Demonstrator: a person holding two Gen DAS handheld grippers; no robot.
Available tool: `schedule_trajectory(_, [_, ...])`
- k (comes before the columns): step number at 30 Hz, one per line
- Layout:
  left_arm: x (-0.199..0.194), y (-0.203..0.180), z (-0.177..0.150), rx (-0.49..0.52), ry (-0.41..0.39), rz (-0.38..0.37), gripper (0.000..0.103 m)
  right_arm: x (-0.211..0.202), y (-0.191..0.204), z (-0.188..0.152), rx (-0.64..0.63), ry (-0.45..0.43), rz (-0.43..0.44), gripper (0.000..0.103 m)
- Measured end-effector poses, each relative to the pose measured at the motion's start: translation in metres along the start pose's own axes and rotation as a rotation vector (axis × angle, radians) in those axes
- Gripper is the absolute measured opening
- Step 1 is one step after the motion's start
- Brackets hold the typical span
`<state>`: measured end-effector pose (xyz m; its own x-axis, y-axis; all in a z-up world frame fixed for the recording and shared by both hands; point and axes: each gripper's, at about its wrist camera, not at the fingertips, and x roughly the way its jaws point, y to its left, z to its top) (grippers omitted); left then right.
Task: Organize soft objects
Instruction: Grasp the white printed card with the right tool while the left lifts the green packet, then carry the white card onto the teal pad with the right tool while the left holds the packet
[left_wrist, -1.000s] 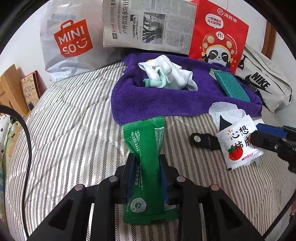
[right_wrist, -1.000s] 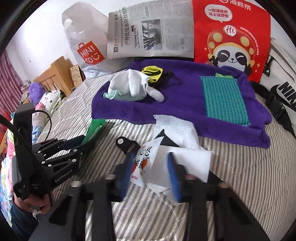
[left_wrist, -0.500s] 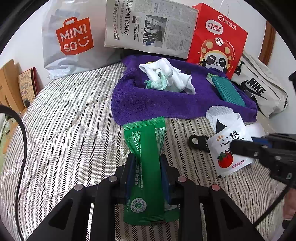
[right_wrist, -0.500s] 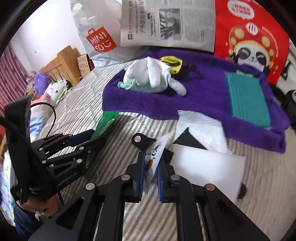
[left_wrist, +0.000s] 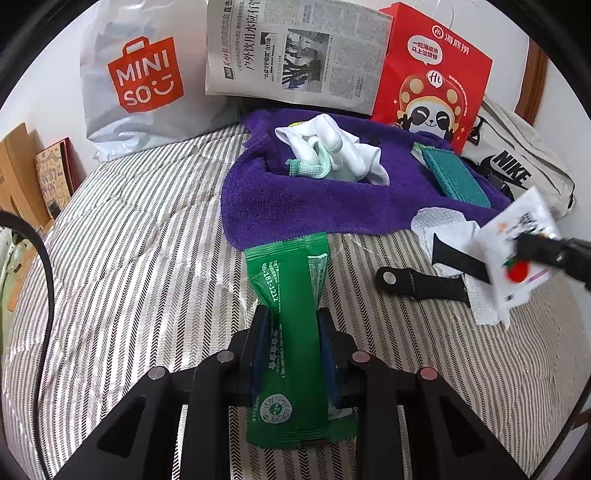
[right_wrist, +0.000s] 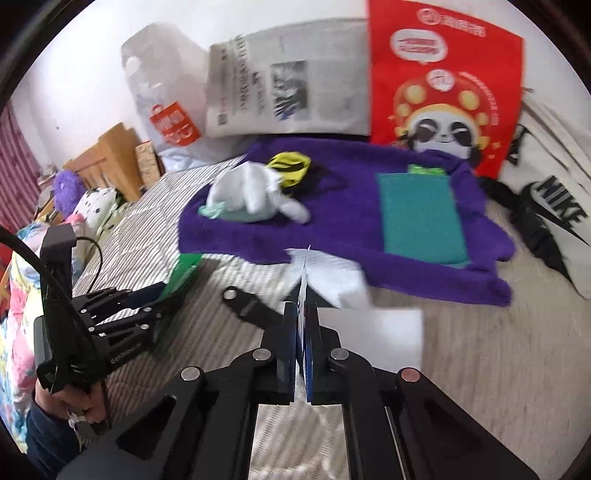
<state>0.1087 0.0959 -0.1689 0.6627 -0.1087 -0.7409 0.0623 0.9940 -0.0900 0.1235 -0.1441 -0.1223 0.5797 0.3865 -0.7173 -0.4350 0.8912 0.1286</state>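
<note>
My left gripper (left_wrist: 293, 321) is shut on a green snack packet (left_wrist: 291, 332), which stands just above the striped bedspread (left_wrist: 129, 258). My right gripper (right_wrist: 302, 314) is shut on a white sachet with a tomato print (left_wrist: 517, 254), held edge-on (right_wrist: 303, 284) and lifted off the bed. A purple towel (left_wrist: 332, 206) lies behind, carrying white gloves (left_wrist: 332, 155), a teal cloth (left_wrist: 454, 173) and a yellow-black item (right_wrist: 290, 166). The left gripper (right_wrist: 162, 295) shows at the left of the right wrist view.
A white tissue (left_wrist: 443, 229), a white sheet (right_wrist: 373, 336) and a black strap (left_wrist: 417, 282) lie on the bed in front of the towel. A MINISO bag (left_wrist: 144, 77), a newspaper (left_wrist: 295, 55), a red panda bag (left_wrist: 432, 81) and a Nike bag (left_wrist: 517, 170) line the back.
The right gripper shut on the white sachet and lifted it up off the bed. The left gripper kept its hold on the green packet and stayed in place.
</note>
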Motion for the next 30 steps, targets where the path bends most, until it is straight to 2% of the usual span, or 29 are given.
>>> schedule_trajectory(5, [0.0, -0.001, 0.001, 0.005, 0.006, 0.004, 0.024, -0.009, -0.02, -0.003, 0.057, -0.018, -0.003, 0.004])
schedule_trajectory(8, [0.0, 0.001, 0.003, -0.009, 0.016, -0.012, 0.022, -0.016, -0.029, -0.004, 0.084, -0.037, 0.037, 0.004])
schedule_trajectory(11, [-0.001, 0.005, 0.004, -0.032, 0.033, -0.045, 0.021, -0.022, -0.033, -0.004, 0.093, -0.052, 0.038, 0.004])
schedule_trajectory(17, [-0.009, 0.003, 0.006, -0.033, 0.032, -0.057, 0.02, -0.035, -0.041, -0.002, 0.105, -0.08, 0.058, 0.004])
schedule_trajectory(21, [-0.016, 0.004, 0.009, -0.054, 0.024, -0.106, 0.02, -0.038, -0.048, -0.002, 0.12, -0.091, 0.061, 0.004])
schedule_trajectory(25, [-0.013, 0.003, 0.009, -0.048, 0.044, -0.089, 0.019, -0.04, -0.051, -0.002, 0.124, -0.093, 0.063, 0.004])
schedule_trajectory(30, [-0.025, 0.004, 0.013, -0.068, 0.027, -0.132, 0.019, -0.042, -0.054, -0.001, 0.128, -0.1, 0.067, 0.004])
